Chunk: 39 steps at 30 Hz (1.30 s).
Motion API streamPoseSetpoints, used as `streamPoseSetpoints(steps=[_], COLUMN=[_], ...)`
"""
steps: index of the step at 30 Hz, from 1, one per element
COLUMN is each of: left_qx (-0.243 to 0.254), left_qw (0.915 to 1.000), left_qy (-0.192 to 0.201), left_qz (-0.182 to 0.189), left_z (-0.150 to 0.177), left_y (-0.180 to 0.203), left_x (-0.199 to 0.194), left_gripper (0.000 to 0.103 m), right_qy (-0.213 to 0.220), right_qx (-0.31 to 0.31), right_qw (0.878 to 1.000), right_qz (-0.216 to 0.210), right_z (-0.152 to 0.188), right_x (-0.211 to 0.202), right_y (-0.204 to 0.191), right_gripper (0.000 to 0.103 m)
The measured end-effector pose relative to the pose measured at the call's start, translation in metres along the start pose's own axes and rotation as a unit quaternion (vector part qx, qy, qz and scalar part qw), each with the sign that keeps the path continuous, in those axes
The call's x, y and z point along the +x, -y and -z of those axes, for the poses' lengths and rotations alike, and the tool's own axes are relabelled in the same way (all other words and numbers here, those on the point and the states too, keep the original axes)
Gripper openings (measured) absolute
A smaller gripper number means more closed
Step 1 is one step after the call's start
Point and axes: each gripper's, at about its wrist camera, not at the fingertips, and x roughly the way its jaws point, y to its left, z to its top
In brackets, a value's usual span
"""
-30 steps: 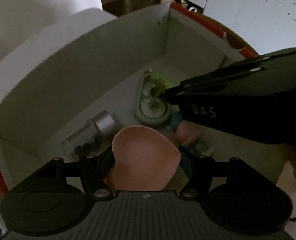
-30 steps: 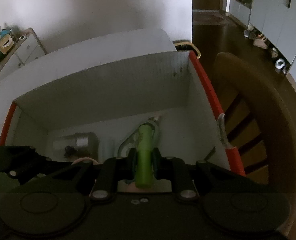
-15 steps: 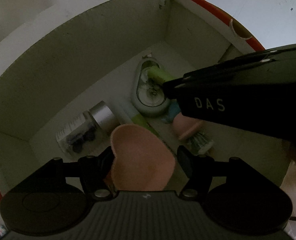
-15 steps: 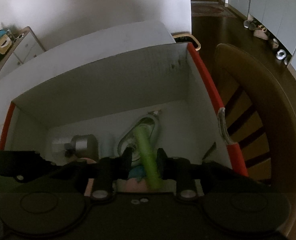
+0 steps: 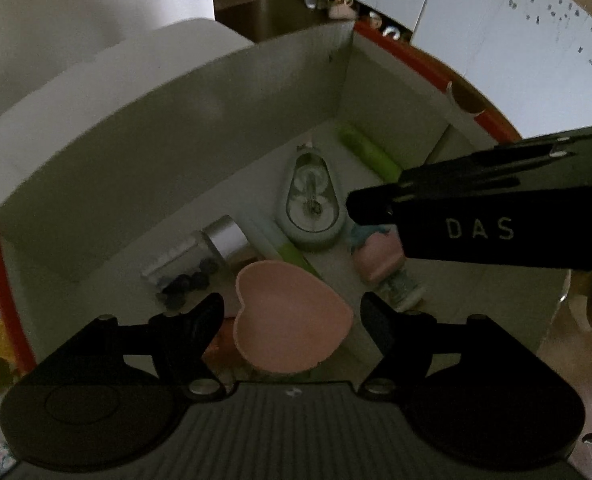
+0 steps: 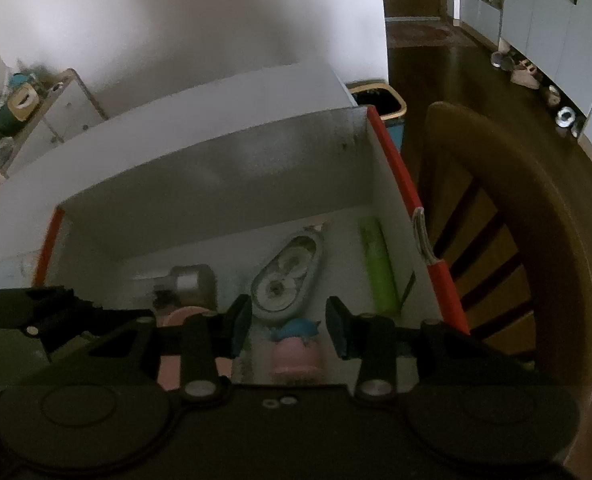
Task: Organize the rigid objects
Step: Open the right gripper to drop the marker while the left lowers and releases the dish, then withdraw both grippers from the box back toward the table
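A white box with a red rim (image 5: 175,152) (image 6: 215,168) lies under both grippers. My left gripper (image 5: 291,308) is over its near side. Its jaws are opening around a pink heart-shaped dish (image 5: 291,320), with a small gap on each side. My right gripper (image 6: 287,320) is opening with nothing between its fingers; in the left wrist view its black body (image 5: 476,220) reaches in from the right. A green tube (image 6: 378,264) (image 5: 370,152) lies loose along the box's right wall.
On the box floor lie a grey tape dispenser (image 5: 312,204) (image 6: 283,276), a jar with a silver lid (image 5: 199,256) (image 6: 183,280), a pink and blue toy bottle (image 5: 376,256) (image 6: 296,344) and a second green tube (image 5: 296,256). A wooden chair (image 6: 536,240) stands right of the box.
The right gripper has let go of the green tube, which now lies by the box's right wall. The left jaws have spread off the heart dish. Both grippers have lifted slightly.
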Motion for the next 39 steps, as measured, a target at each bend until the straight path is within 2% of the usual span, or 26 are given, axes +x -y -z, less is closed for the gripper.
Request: streamPoseSetpoints(steps=[5, 9, 14, 18, 23, 28, 31, 39], left_qx=[-0.002, -0.006, -0.005, -0.005, -0.009, -0.008, -0.014, -0.023], left_qw=[0.9994, 0.9982, 0.9958, 0.9932, 0.9898, 0.9867, 0.987, 0.9833], left_qy=[0.034, 0.059, 0.091, 0.116, 0.14, 0.161, 0.159, 0.18], left_qz=[0.003, 0.007, 0.007, 0.013, 0.022, 0.026, 0.019, 0.016], left_z=[0.005, 0.006, 0.015, 0.024, 0.035, 0.048, 0.054, 0.077], left_y=[-0.007, -0.01, -0.012, -0.016, -0.026, -0.037, -0.045, -0.068], left_x=[-0.02, -0.035, -0.048, -0.066, -0.087, -0.106, -0.114, -0.136], left_gripper=[0.075, 0.075, 0.075, 0.075, 0.075, 0.075, 0.081, 0.081], right_qy=[0.013, 0.026, 0.041, 0.053, 0.064, 0.076, 0.087, 0.121], right_qx=[0.001, -0.002, -0.01, -0.009, -0.007, -0.01, -0.01, -0.007], right_qw=[1.0, 0.999, 0.998, 0.998, 0.997, 0.996, 0.995, 0.992], right_qz=[-0.013, -0.027, -0.038, -0.044, -0.047, -0.047, -0.047, -0.043], right_z=[0.003, 0.006, 0.012, 0.013, 0.018, 0.024, 0.028, 0.044], right_x=[-0.017, -0.032, -0.05, -0.062, -0.073, -0.084, -0.09, -0.107], right_y=[-0.004, -0.009, -0.019, -0.025, -0.033, -0.047, -0.059, -0.089], right_gripper=[0.041, 0.053, 0.055, 0.063, 0.067, 0.073, 0.079, 0.091])
